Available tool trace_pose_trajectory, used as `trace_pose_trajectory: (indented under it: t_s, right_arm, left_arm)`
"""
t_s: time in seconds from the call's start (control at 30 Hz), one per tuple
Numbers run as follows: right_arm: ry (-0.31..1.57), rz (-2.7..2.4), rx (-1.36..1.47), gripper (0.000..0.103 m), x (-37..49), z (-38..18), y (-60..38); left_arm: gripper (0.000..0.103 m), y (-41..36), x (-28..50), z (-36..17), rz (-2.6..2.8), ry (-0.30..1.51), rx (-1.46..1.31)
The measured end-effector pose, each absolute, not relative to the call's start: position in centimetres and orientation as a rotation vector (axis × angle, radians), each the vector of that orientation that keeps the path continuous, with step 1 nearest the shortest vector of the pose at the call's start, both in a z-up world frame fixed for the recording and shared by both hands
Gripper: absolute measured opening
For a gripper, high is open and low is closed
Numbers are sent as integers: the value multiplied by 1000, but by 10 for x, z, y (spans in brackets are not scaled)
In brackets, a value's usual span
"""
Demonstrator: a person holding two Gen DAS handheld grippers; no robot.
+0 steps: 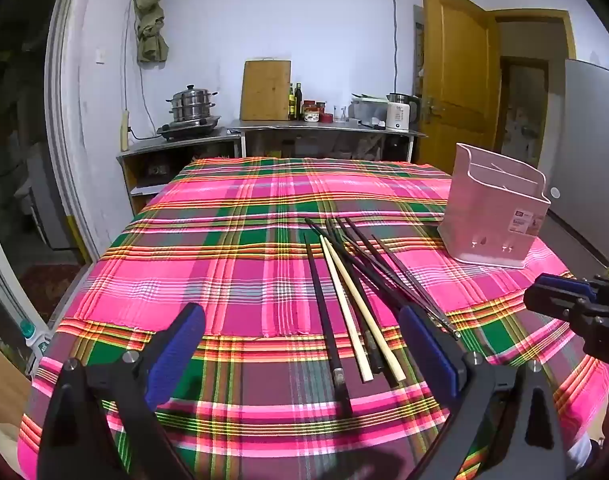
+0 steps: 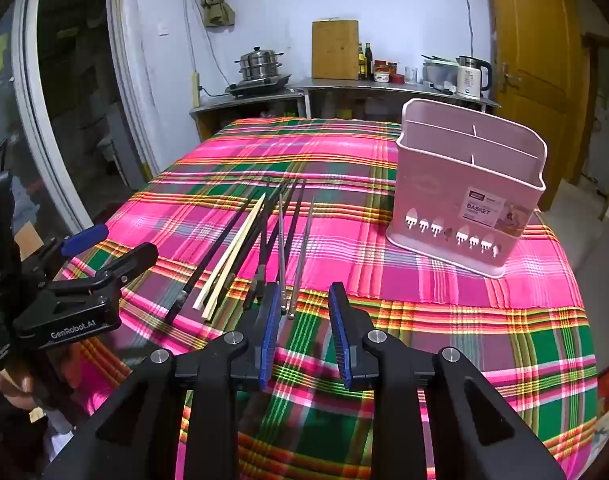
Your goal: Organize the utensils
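While nothing has yet gone into the basket (image 1: 500, 216), the left wrist view shows the left gripper (image 1: 302, 354) hovering over the near edge of the table (image 1: 184, 280) with its jaws spread wide and empty. The chopsticks (image 1: 356, 300) lie in a loose fan between the two blue pads, handles toward the near edge, tips pointing at the far side. Two pale wooden sticks sit among several black ones, and thin metal ones lie on the right of the pile. The basket stands upright near the right edge, well apart from the pile. The right gripper (image 1: 560, 292) enters from the right, above the cloth.

In the right wrist view, the right gripper (image 2: 304, 334) hangs just above the near ends of the metal chopsticks (image 2: 294, 256), jaws narrowly apart and holding nothing. The basket (image 2: 464, 200) stands beyond and to the right, its divided compartments empty as far as can be seen. The left gripper (image 2: 96, 256) shows at the left.

The sticks cross and overlap, so a closing grip would likely catch several at once, or pinch one off-centre so it pivots and slips. The thin metal sticks look slick and could slide out. The light basket could tip if a stick strikes its rim.
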State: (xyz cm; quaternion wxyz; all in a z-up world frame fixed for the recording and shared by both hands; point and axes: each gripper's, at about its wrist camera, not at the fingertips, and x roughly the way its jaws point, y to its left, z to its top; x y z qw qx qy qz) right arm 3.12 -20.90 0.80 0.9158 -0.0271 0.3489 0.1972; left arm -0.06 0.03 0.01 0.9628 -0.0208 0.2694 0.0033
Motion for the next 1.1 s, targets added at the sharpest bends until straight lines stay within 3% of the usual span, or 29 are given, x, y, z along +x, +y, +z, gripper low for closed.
trace_pose_trajectory:
  t_s: [1.1]
  right_arm:
    - [697,401,-43,26,28,15,-216]
  left_arm:
    - [99,-4,-3,7,-7,534,-33]
